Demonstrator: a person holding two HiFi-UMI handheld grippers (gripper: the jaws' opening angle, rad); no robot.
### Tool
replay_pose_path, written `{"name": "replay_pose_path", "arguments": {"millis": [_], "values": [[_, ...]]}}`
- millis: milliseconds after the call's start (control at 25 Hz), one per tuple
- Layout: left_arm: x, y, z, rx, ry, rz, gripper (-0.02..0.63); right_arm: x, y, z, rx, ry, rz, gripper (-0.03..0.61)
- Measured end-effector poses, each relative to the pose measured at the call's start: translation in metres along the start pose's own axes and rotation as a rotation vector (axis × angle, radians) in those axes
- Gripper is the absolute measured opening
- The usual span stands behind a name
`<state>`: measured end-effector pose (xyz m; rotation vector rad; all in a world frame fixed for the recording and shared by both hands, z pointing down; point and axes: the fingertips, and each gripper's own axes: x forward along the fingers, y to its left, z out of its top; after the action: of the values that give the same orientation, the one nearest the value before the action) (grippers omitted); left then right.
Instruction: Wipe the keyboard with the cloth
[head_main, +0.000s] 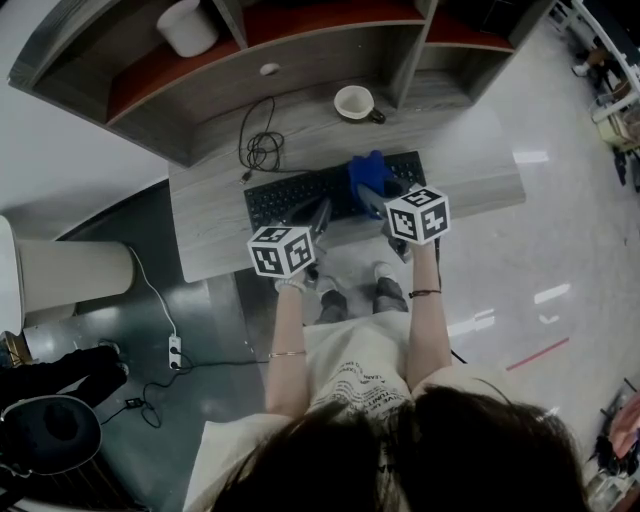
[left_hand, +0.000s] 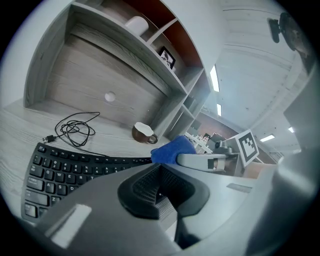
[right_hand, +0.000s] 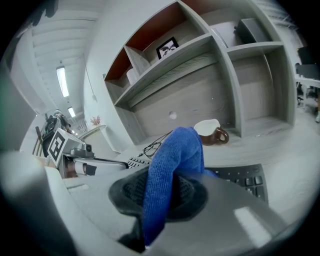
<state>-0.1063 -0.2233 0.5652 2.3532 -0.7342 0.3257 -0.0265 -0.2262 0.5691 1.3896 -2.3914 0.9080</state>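
A black keyboard (head_main: 300, 190) lies along the front of the grey desk (head_main: 210, 225). My right gripper (head_main: 372, 197) is shut on a blue cloth (head_main: 368, 172), which bunches up over the keyboard's right half. In the right gripper view the cloth (right_hand: 172, 165) runs down between the dark pads, with keys (right_hand: 247, 177) behind it. My left gripper (head_main: 320, 214) hovers at the keyboard's front edge, just left of the right one. In its own view the left gripper (left_hand: 159, 187) is shut with nothing in it, above the keyboard (left_hand: 60, 167).
A brown cup with a white inside (head_main: 354, 103) stands behind the keyboard, and a coiled black cable (head_main: 260, 148) lies at the back left. A shelf unit (head_main: 300, 50) rises over the desk's rear. The desk's front edge sits close below the grippers.
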Motion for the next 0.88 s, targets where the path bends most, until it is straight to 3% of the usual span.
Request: {"name": "replay_pose_path", "arguments": {"millis": [880], "values": [[-0.032,0.029,-0.001,0.0,-0.001,0.002,0.002,0.029,0.035,-0.002,-0.006,-0.003,-0.001,0.058]]}}
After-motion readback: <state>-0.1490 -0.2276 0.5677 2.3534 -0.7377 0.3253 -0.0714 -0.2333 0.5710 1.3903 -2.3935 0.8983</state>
